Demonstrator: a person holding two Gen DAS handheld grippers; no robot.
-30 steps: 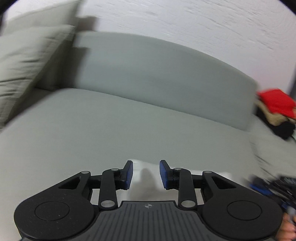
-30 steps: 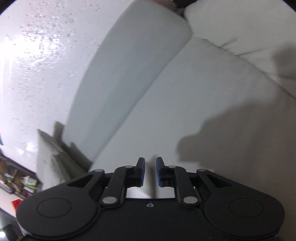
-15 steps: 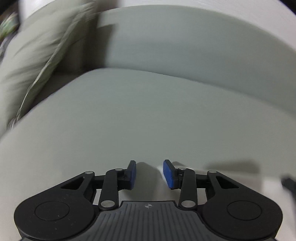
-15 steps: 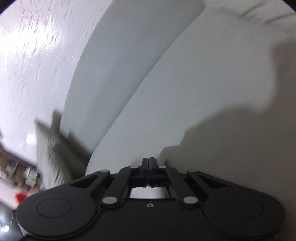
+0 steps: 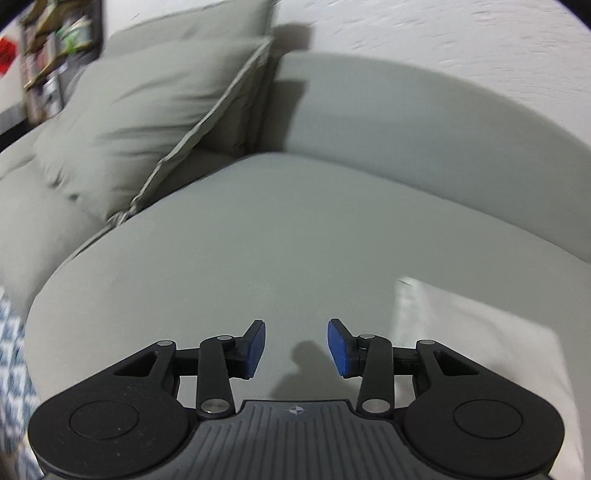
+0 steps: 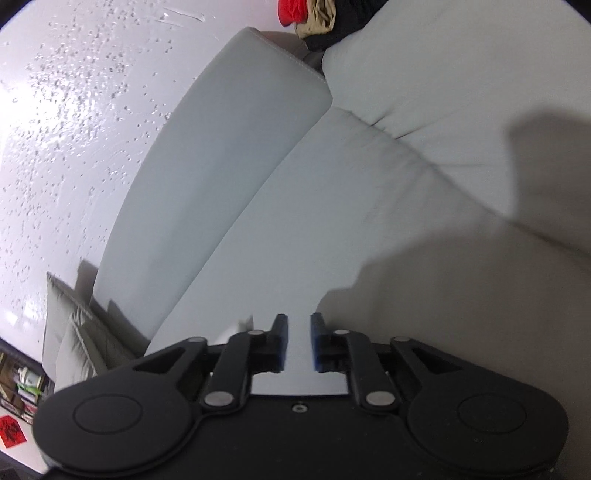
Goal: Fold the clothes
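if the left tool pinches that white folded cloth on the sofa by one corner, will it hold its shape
Probably not. The white folded cloth lies thin and flat on the sofa seat, so it is likely floppy and would unfold from one corner. It looks light. Its straight edges suggest pushing it flat could keep the fold.

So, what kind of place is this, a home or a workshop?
Most likely a home living room. A wide grey fabric sofa stands against a white textured wall, with a square grey cushion at one end and a blurred shelf of small items beyond it. A pile of red, tan and black clothes lies behind.
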